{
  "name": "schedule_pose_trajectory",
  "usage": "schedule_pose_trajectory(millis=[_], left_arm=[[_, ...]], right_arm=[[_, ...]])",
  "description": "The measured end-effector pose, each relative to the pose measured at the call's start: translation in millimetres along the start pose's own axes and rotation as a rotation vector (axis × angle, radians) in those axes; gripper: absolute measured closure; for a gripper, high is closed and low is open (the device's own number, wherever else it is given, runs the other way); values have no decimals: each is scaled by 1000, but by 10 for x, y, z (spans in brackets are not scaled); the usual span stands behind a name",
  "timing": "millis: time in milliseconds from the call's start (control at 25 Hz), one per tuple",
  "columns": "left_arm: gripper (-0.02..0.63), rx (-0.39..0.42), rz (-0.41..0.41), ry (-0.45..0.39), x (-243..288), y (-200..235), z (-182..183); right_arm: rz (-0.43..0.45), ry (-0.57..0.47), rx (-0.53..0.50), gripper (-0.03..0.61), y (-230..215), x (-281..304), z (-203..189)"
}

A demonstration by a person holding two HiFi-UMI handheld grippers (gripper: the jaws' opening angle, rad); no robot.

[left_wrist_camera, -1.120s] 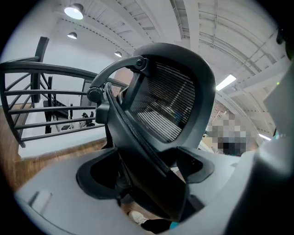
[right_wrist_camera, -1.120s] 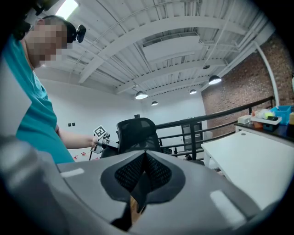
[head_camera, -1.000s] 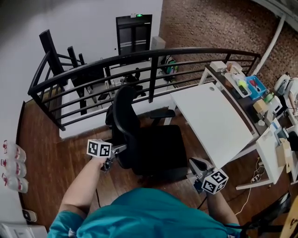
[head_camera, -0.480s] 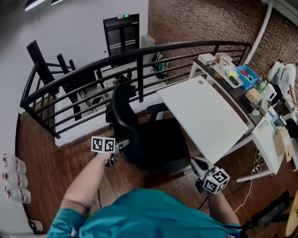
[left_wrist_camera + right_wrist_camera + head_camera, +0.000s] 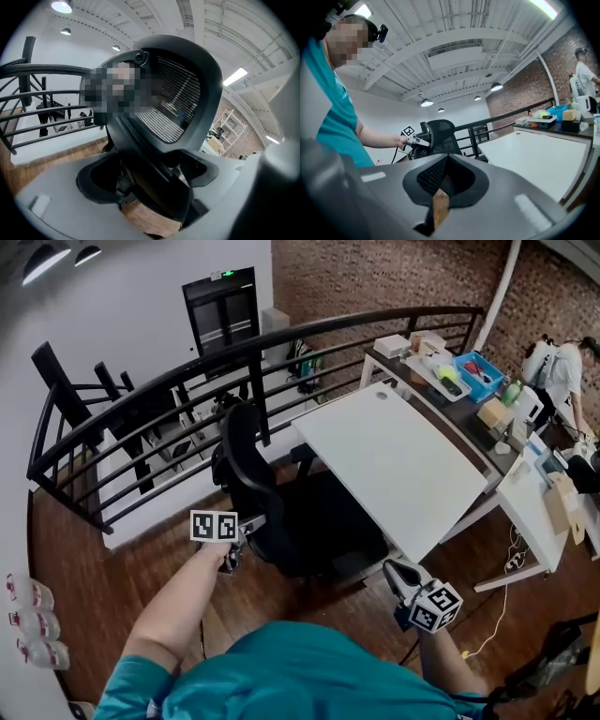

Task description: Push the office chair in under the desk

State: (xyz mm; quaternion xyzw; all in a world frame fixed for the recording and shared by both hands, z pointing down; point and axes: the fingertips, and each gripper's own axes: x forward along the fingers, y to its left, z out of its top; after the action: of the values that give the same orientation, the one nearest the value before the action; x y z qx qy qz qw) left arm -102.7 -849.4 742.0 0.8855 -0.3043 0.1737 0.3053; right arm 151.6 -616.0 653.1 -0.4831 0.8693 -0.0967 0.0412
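Note:
The black office chair (image 5: 323,521) stands on the wood floor, facing the white desk (image 5: 394,451), with the front of its seat at the desk's near-left edge. My left gripper (image 5: 242,538) is at the lower edge of the mesh backrest (image 5: 239,456). In the left gripper view the backrest's black spine (image 5: 154,159) runs between the jaws, which are closed against it. My right gripper (image 5: 398,573) hangs by the seat's near-right corner, tilted upward, jaws together and empty (image 5: 446,161). From there I see the chair (image 5: 440,136) and the desktop (image 5: 539,154).
A black curved railing (image 5: 281,343) runs behind the chair and desk. A dark bench with bins and boxes (image 5: 450,381) stands beyond the desk, another white table (image 5: 534,512) to the right. A person (image 5: 553,371) stands far right. Bottles (image 5: 23,615) line the left wall; a cable (image 5: 487,634) lies on the floor.
The chair has rolled toward the desk with my left gripper on its backrest; the seat sits closer under the desk edge. The right gripper stays about where it was.

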Motion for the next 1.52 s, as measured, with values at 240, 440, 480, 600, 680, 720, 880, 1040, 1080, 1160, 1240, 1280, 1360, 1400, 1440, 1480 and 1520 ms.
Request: schedule_pose_trajectory(millis=[240, 440, 480, 600, 680, 720, 880, 1040, 1080, 1160, 1240, 1280, 1360, 1400, 1440, 1480, 1520], left_arm=[[216, -1, -3, 21, 347, -247, 67], [213, -22, -31, 38, 694, -486, 130], [215, -37, -45, 45, 759, -536, 125], [227, -91, -103, 74, 909, -692, 87], [227, -120, -145, 100, 1012, -821, 73], [227, -130, -166, 117, 1069, -893, 67], [182, -144, -230, 195, 1319, -1217, 1], [153, -168, -265, 225, 1535, -1478, 12], [152, -175, -268, 226, 1587, -1533, 31], [149, -188, -267, 230, 1704, -1628, 74], [149, -198, -261, 234, 1824, -1686, 111], [149, -202, -258, 236, 1876, -1702, 126], [150, -208, -252, 242, 1967, -1719, 151], [150, -211, -248, 244, 2009, -1728, 161], [152, -214, -245, 246, 2049, -1739, 172], [153, -217, -243, 246, 2087, -1749, 189], [153, -220, -242, 246, 2125, -1758, 213]], right_arm=[[-42, -16, 14, 577, -143, -130, 54], [-78, -22, -3, 578, -263, -303, 86], [-87, -25, -7, 578, -287, -349, 96], [-121, -33, -11, 578, -338, -491, 138], [-152, -39, 2, 577, -380, -598, 176], [-165, -42, 7, 578, -401, -653, 193], [-216, -41, 15, 578, -447, -906, 202], [-260, -40, 10, 578, -410, -1132, 238], [-269, -40, 4, 578, -401, -1194, 258], [-291, -42, 5, 577, -408, -1339, 284], [-316, -46, 12, 578, -418, -1490, 286], [-329, -48, 15, 578, -412, -1560, 283], [-351, -53, 18, 578, -389, -1690, 277], [-362, -55, 18, 578, -380, -1752, 275], [-373, -57, 18, 578, -373, -1811, 272], [-383, -59, 19, 578, -367, -1863, 273], [-392, -61, 20, 578, -364, -1903, 279]])
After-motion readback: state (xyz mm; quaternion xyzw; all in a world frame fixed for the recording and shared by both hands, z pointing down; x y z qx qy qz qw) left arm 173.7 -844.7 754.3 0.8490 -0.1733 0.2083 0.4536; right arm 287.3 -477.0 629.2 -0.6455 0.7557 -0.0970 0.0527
